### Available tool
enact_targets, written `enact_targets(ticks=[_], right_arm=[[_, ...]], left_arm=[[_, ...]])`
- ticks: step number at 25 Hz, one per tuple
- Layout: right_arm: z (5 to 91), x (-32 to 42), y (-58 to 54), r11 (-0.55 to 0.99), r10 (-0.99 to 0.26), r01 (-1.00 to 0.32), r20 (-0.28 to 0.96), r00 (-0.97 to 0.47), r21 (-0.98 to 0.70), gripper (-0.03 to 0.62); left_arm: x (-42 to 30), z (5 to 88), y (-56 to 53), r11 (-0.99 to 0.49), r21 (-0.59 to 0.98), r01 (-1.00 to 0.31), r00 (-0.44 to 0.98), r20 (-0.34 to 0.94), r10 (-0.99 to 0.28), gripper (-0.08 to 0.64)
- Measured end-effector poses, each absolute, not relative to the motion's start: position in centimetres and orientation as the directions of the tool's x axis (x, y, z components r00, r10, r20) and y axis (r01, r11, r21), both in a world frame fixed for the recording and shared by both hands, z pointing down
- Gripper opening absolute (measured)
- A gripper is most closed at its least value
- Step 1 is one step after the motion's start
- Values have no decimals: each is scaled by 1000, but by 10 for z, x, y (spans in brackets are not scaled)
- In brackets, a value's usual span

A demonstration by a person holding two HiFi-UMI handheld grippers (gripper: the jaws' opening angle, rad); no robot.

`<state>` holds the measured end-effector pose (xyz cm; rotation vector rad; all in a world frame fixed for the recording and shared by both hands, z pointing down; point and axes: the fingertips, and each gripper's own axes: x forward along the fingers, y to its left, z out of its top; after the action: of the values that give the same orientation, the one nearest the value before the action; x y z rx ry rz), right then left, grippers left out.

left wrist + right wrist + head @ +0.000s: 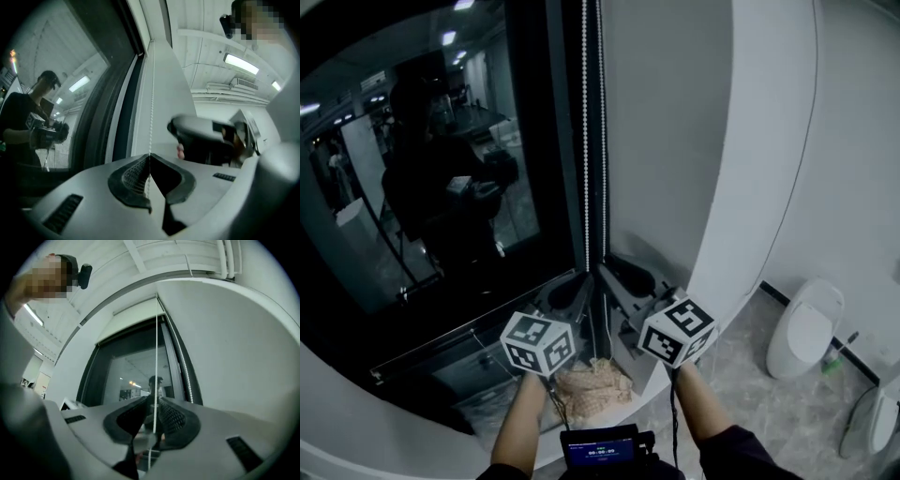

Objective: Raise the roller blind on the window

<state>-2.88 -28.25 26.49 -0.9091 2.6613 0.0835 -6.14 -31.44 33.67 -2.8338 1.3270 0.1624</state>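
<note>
The left gripper's [149, 157] pads [133, 176] are pressed together on the chain [151, 93], which rises taut from the pinch along the window frame. The right gripper's [153, 401] fingers stand a little apart. The same run of chain passes between them without being squeezed, and a second beaded run [185, 366] hangs just beside it, nearer the wall.

In the head view both grippers sit low, near the sill and close side by side, at the right edge of the window [441, 187]. The glass is bare over all that shows. The blind itself is seen only as a pale band [133, 315] at the very top of the opening, so it looks nearly all the way up.

This reads as hand-over-hand hauling, with the left holding the chain and the right free. The next move calls for the right to take a higher hold, close firmly on this same run and draw down, while the left lets go.

As for containers, a toilet [806, 328] stands on the floor at right with its lid down, so what is in it cannot be seen. A small green holder [832, 362] beside it has a stick handle in it, likely a brush.
</note>
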Motion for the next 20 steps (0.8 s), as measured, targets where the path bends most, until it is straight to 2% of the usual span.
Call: enact_targets(ticks=[9,11,13,18,20], right_arm=[[171,-38,-302,775,-561,-629,-396,-727,57,58],[167,-38,-303,766,-565,-640,-409,-717,63,57],[167,-38,-303,754,-574,-653,-415,-706,68,20],[172,-32,-301,711,-596,-694,-424,-682,116,14],[184,-31,-303,706,-607,-698,-402,-686,125,15]], left_arm=[[-50,392,-296,-660,71,-748,660,-27,-750,14],[-50,394,-294,-661,74,-747,660,-29,-750,14],[-51,394,-294,-658,80,-749,658,-37,-752,14],[-55,400,-291,-674,87,-734,675,-22,-738,15],[-59,384,-289,-673,85,-735,670,-61,-740,15]])
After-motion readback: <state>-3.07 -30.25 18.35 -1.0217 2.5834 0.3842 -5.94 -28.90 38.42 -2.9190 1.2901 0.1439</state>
